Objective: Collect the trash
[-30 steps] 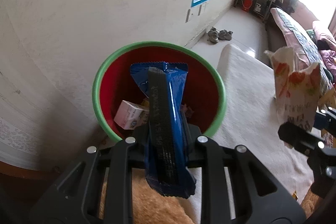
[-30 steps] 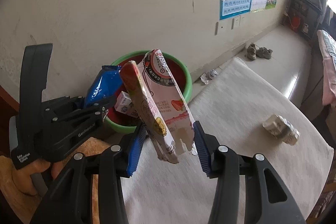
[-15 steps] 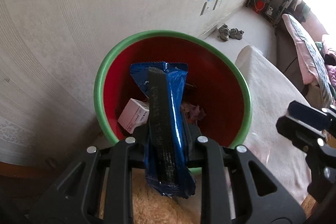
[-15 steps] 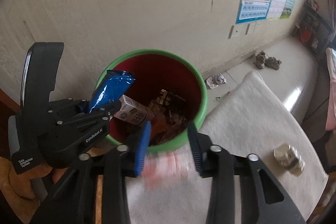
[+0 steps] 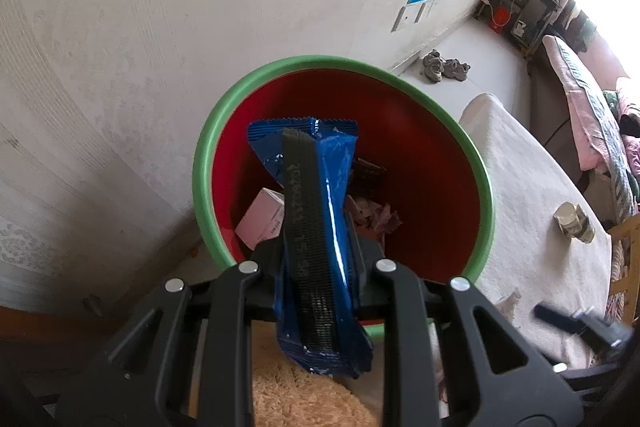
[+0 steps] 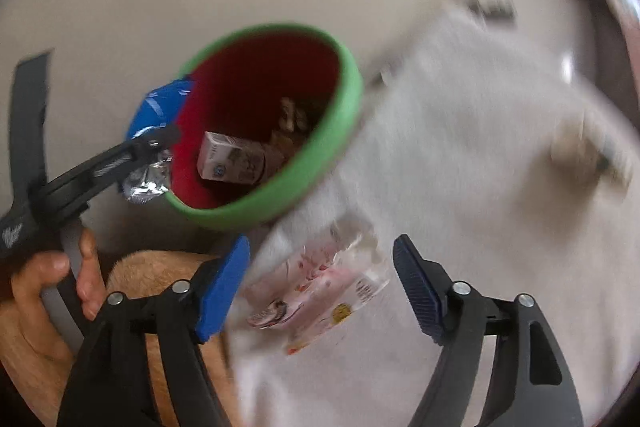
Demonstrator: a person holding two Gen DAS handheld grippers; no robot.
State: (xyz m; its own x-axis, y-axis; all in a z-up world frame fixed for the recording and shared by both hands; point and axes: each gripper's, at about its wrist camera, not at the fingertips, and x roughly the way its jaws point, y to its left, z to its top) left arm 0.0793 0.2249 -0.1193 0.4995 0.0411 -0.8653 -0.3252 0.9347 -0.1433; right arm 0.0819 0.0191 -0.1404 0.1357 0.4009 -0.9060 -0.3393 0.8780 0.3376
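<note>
My left gripper [image 5: 316, 259] is shut on a blue snack wrapper [image 5: 320, 227] and holds it over the near rim of a red bin with a green rim [image 5: 400, 79]. The bin holds a small white carton [image 5: 262, 219] and scraps. In the right wrist view the left gripper [image 6: 156, 143] with the blue wrapper [image 6: 160, 103] is at the bin's [image 6: 344, 107] left rim. My right gripper [image 6: 320, 271] is open above a pink-and-white wrapper [image 6: 320, 287] that lies on the white cloth [image 6: 480, 187].
A crumpled pale wrapper [image 5: 572, 223] lies on the cloth to the right; it is blurred in the right wrist view [image 6: 588, 147]. A tan furry surface [image 5: 304, 391] is below the grippers. A wall [image 5: 160, 7] stands close behind the bin.
My right gripper opened and let go of the pink-and-white wrapper, which now lies on the cloth; the gripper dropped lower. My left gripper moved closer over the bin with the blue wrapper.
</note>
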